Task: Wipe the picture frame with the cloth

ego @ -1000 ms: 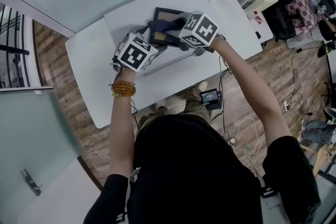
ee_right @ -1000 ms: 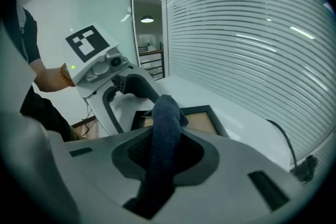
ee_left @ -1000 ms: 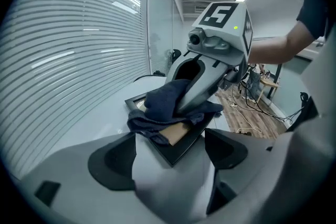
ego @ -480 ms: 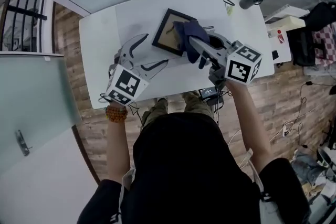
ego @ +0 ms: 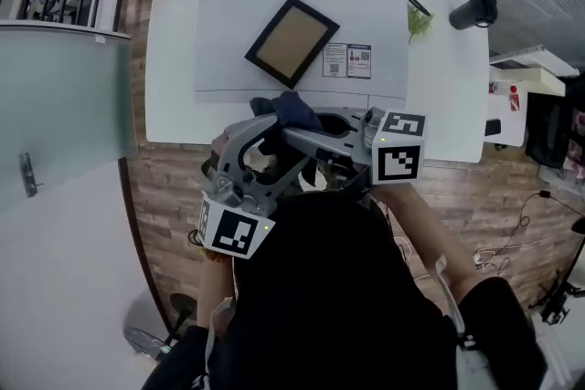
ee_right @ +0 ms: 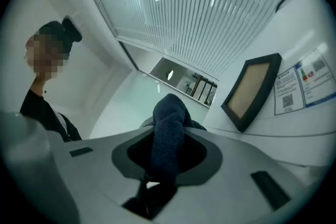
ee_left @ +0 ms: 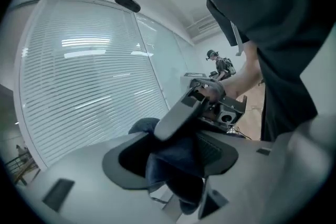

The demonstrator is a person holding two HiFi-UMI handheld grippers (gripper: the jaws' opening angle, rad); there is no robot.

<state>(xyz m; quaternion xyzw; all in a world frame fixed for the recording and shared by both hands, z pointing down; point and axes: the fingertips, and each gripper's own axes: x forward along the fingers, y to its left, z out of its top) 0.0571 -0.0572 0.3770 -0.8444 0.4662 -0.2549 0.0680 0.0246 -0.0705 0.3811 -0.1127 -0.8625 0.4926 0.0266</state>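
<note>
The picture frame [ego: 292,41] lies flat on the white tabletop [ego: 183,59], roughly midway between its near and far edges and turned cornerwise to them. Two printed sheets [ego: 347,60] lie just beside its right corner. Nothing touches the frame. The dark blue cloth [ego: 289,110] is off the frame, held in the air over the tabletop's near edge, close to the person's body. The right claw [ee_right: 165,162] is closed on the cloth, which stands up in a bunched roll between its jaws and hangs out below them. The left claw [ee_left: 176,165] is partly open. Its jaws have just been closing, and the loose part of the cloth sits between them, together with one jaw of the right claw. The cloth lies against one pad, but no firm clamp by both pads is evident, so this claw is recorded as not yet gripping. Assessment: no wiping is under way, and the step in hand appears to be re-gathering or passing the cloth between the two claws, clear of the tabletop. How much of the frame is already wiped cannot be established from its surface. Next move, as judged: the left claw must finish closing on cloth alone, without pinching the right claw's jaw. The cloth then needs to go forward and down onto the frame's face, with the frame steadied so it does not slide toward the sheets.
</note>
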